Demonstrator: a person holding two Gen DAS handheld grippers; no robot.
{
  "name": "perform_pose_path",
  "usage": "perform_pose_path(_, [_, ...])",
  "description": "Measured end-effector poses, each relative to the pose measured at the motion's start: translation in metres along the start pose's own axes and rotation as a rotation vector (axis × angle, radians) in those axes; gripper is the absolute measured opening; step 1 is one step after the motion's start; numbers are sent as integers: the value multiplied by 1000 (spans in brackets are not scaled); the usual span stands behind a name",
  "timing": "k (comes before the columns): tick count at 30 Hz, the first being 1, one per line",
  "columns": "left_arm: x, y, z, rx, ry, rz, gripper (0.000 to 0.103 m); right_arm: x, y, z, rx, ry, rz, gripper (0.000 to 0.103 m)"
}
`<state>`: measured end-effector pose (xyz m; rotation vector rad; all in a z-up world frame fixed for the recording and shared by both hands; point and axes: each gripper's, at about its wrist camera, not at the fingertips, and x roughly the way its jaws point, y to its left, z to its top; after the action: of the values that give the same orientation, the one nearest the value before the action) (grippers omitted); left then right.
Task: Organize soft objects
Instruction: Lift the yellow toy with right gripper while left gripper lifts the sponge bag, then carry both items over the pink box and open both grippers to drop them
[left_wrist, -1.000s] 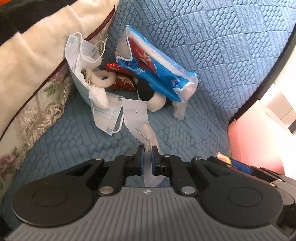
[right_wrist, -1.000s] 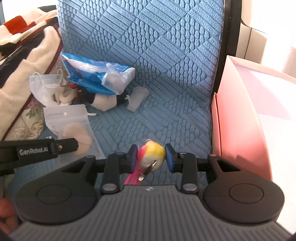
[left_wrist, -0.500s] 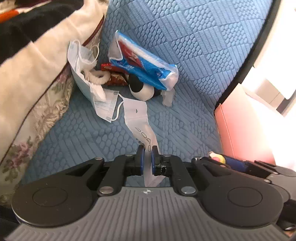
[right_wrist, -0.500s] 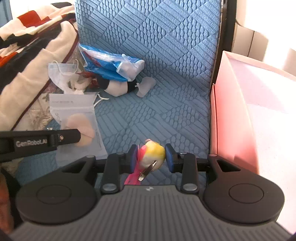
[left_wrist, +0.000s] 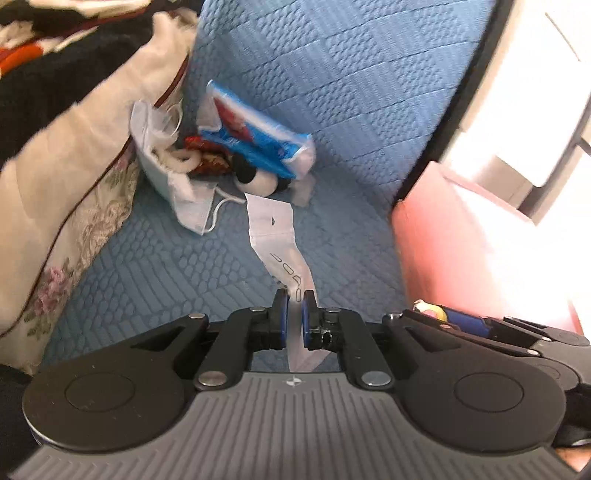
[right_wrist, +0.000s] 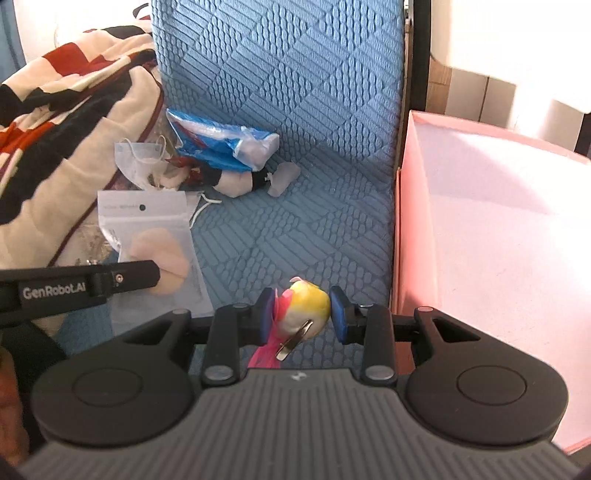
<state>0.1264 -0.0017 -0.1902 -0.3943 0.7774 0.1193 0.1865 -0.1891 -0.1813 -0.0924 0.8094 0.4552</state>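
The blue cushion cover (right_wrist: 295, 229) is matt quilted cloth with raised ribs and scales. The clear pouch (right_wrist: 155, 240) and blue tissue pack (left_wrist: 258, 144) are glossy plastic film. The plush toy (right_wrist: 306, 310) looks soft, carrying a shiny metal clip. The pink box (right_wrist: 480, 229) seems smooth matt card.

The pink open-topped box (right_wrist: 491, 229) is cut off by the right edge in both views and washed out by glare. A blue-and-white plastic packet (left_wrist: 258, 138) hides most of a black-and-white plush toy (left_wrist: 256, 179). Print on the clear plastic pouch (left_wrist: 275, 236) is too small to read. The patterned blanket (left_wrist: 62, 122) is blurred.
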Motion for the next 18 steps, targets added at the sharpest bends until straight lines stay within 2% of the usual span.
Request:
perform_pose_path(4, [-19,-11,5,34,-19,5,9,-17,-3,9,1,-17,5,35])
perform_pose_path(11, [-46,-28,21,-16,-36,-46,9,-53,-13,32,-7,-75,10,35])
perform_pose_path(18, [-59,-72,45,-14,-52,-88,9,-86,-37,52,10,-135,-7,35])
